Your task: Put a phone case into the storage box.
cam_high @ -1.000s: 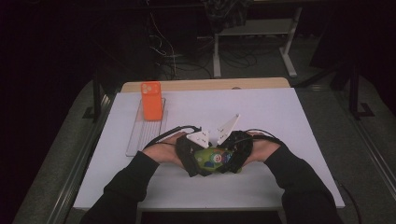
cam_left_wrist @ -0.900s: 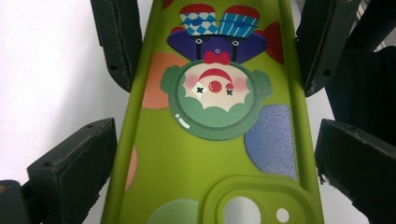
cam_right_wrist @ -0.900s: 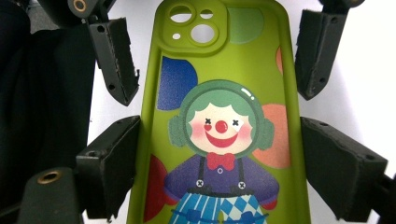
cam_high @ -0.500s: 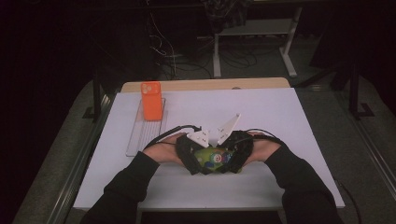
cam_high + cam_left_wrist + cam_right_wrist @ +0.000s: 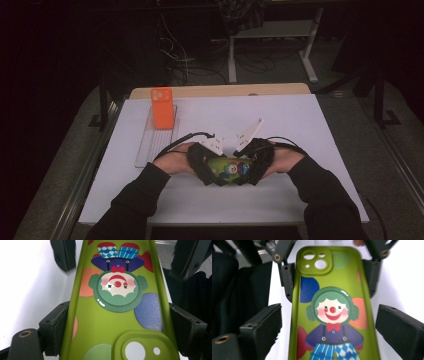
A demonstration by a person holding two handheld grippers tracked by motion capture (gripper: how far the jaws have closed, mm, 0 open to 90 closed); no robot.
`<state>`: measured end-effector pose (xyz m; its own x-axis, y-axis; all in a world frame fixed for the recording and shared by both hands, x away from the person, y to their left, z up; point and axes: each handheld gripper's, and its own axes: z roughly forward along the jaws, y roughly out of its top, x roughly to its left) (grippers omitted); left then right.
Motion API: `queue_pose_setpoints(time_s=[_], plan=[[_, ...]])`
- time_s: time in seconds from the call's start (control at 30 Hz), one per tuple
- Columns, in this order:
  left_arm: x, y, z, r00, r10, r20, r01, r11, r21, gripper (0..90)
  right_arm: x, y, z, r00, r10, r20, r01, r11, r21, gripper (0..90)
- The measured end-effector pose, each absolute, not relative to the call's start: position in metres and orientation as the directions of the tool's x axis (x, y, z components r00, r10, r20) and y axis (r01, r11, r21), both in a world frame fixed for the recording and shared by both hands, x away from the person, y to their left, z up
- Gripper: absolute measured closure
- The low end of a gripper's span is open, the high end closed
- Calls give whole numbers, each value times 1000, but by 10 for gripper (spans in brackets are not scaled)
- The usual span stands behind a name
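Note:
A lime-green phone case [image 5: 229, 168] printed with a clown is held level just above the white table top, between both hands. My left gripper [image 5: 120, 317] is shut on the camera-hole end; its jaws have just been closing and its pads [image 5: 53, 325] press the case's long edges. My right gripper [image 5: 330, 315] stands around the other end of the case [image 5: 332, 315]. Its jaws have just been opening, and a strip of white shows between its left pad [image 5: 265, 322] and the case edge. In the high view the left gripper [image 5: 209, 162] and right gripper [image 5: 253, 162] face each other.
An orange phone case [image 5: 161, 107] stands upright on a long pale tray [image 5: 149, 145] at the table's far left. The white table top [image 5: 305, 120] lies beyond the hands. Behind it are a wooden edge, cables and desk legs in the dark.

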<state>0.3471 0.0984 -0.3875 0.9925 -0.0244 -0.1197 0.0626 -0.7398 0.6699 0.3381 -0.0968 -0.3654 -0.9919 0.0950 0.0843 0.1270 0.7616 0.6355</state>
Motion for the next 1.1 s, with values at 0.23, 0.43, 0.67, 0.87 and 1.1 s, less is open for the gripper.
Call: queue_pose_setpoints(time_s=[0.23, 0.43, 0.67, 0.87, 1.1], plan=[[350, 107, -389, 992, 54, -114, 117, -733, 670, 151, 341, -118, -356, -976, 210, 47, 185, 707, 682, 60], [349, 113, -392, 984, 121, -130, 177, -724, 667, 151, 342, -135, -355, -942, 332, 54, 271, 654, 706, 47], [352, 115, -391, 972, 199, -122, 230, -733, 640, 151, 338, -151, -362, -875, 476, 83, 380, 572, 726, 38], [354, 116, -392, 955, 270, -121, 284, -719, 634, 151, 335, -166, -370, -825, 558, 93, 436, 522, 733, 13], [357, 119, -389, 924, 370, -101, 344, -684, 643, 151, 324, -176, -377, -771, 631, 84, 465, 467, 752, 9]])
